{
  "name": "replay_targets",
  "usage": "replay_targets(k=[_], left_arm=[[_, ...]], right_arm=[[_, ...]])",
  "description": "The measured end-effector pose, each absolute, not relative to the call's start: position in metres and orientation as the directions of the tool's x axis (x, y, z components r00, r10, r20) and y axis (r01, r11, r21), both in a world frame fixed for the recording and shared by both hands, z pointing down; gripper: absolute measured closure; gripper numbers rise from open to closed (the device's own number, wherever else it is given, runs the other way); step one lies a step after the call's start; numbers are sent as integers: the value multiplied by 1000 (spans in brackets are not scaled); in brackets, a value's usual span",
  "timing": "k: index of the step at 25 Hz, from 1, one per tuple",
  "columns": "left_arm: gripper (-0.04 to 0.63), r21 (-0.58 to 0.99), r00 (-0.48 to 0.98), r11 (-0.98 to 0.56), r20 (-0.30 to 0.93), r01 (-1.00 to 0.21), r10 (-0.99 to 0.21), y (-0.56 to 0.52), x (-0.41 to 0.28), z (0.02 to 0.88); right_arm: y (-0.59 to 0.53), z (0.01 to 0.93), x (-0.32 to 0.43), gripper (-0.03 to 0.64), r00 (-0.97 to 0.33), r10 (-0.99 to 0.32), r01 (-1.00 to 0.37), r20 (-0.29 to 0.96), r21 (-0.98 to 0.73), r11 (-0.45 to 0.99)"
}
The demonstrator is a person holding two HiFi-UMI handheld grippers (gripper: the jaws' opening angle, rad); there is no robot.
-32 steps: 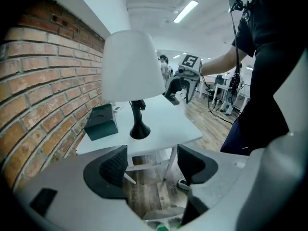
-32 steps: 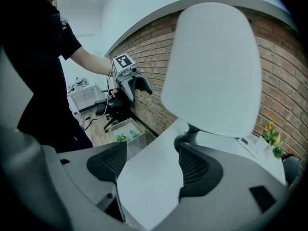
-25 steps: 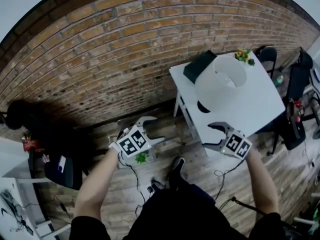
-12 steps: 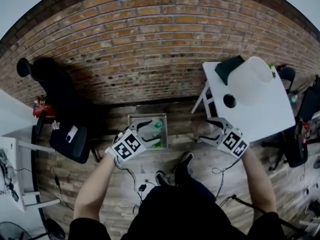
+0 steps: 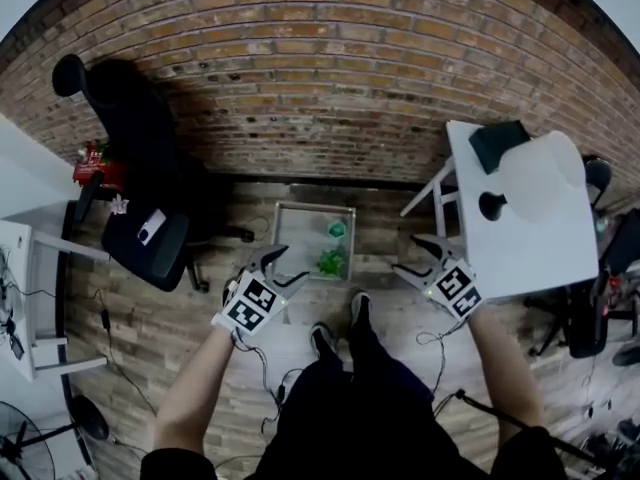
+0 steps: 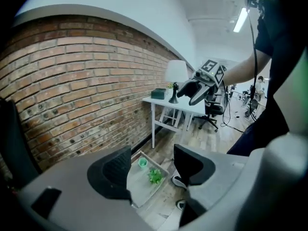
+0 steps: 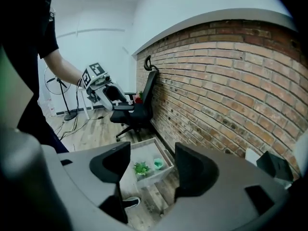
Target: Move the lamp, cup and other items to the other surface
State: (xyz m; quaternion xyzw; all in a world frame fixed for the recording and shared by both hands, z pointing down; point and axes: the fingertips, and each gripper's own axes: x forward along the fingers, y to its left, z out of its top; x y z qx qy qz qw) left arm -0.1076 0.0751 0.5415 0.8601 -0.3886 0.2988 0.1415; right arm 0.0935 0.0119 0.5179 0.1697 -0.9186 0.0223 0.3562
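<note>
A lamp with a white shade (image 5: 545, 183) and a black base (image 5: 492, 206) stands on the white table (image 5: 520, 258) at the right, beside a dark box (image 5: 500, 143). A green cup (image 5: 337, 229) and a small green plant (image 5: 330, 262) sit on a low grey surface (image 5: 300, 226) on the floor. My left gripper (image 5: 283, 266) hangs open over the floor just left of it. My right gripper (image 5: 407, 253) is open at the white table's near corner. Both pairs of jaws have just been closing a little, with nothing between them. The cup (image 6: 143, 162) and plant (image 7: 141, 168) show beyond the jaws.
A black office chair (image 5: 140, 198) stands at the left by the brick wall (image 5: 300, 88), with a white desk (image 5: 20, 288) further left. Cables (image 5: 270, 368) trail over the wooden floor. The person's shoes (image 5: 355, 313) are just in front of the low surface. Another chair (image 5: 590, 313) stands at the far right.
The view has swung left. Both grippers moved left, away from the white table and towards the low surface on the floor. The left gripper rolled over.
</note>
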Motion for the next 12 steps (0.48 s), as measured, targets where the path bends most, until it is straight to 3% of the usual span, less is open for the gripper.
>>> replay_targets(k=[6, 12], left_arm=[[418, 36, 424, -512, 614, -858, -666, 84, -128, 578], [447, 68, 353, -407, 640, -911, -682, 77, -135, 618]], right_arm=[[-9, 583, 68, 336, -680, -293, -358, 672, 44, 933], [-36, 656, 42, 342, -681, -297, -378, 669, 27, 926]])
